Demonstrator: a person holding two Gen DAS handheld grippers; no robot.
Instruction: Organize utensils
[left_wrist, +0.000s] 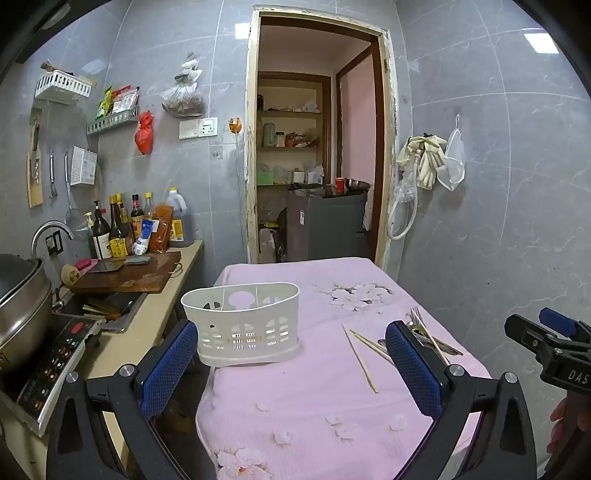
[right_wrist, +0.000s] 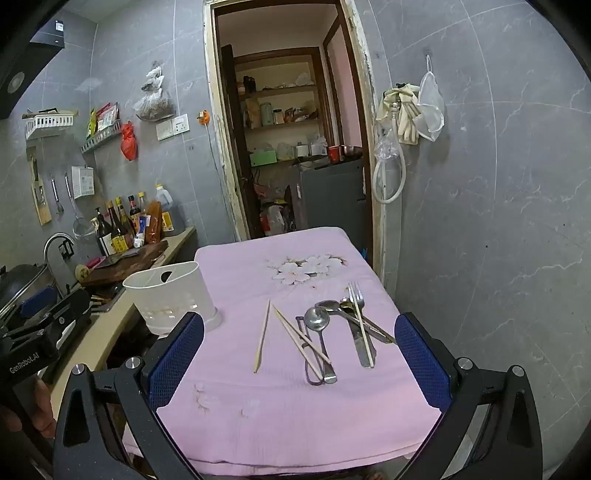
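A white slotted utensil holder (left_wrist: 242, 325) stands empty on the left part of the pink-clothed table (left_wrist: 303, 402); it also shows in the right wrist view (right_wrist: 173, 299). To its right lie loose wooden chopsticks (right_wrist: 263, 336), spoons (right_wrist: 317, 319), a fork (right_wrist: 357, 299) and a knife (right_wrist: 357, 345). In the left wrist view the chopsticks (left_wrist: 360, 360) and fork (left_wrist: 419, 317) lie at the right. My left gripper (left_wrist: 295, 363) is open and empty, just before the holder. My right gripper (right_wrist: 299, 358) is open and empty, above the near side of the utensils.
A counter (left_wrist: 162, 306) at the left carries a cutting board (left_wrist: 129, 273), bottles (left_wrist: 118, 229), a pot (left_wrist: 22, 314) and an induction cooker (left_wrist: 55, 369). A doorway (left_wrist: 314, 147) lies beyond the table. A tiled wall with hanging gloves (left_wrist: 424, 162) runs along the right.
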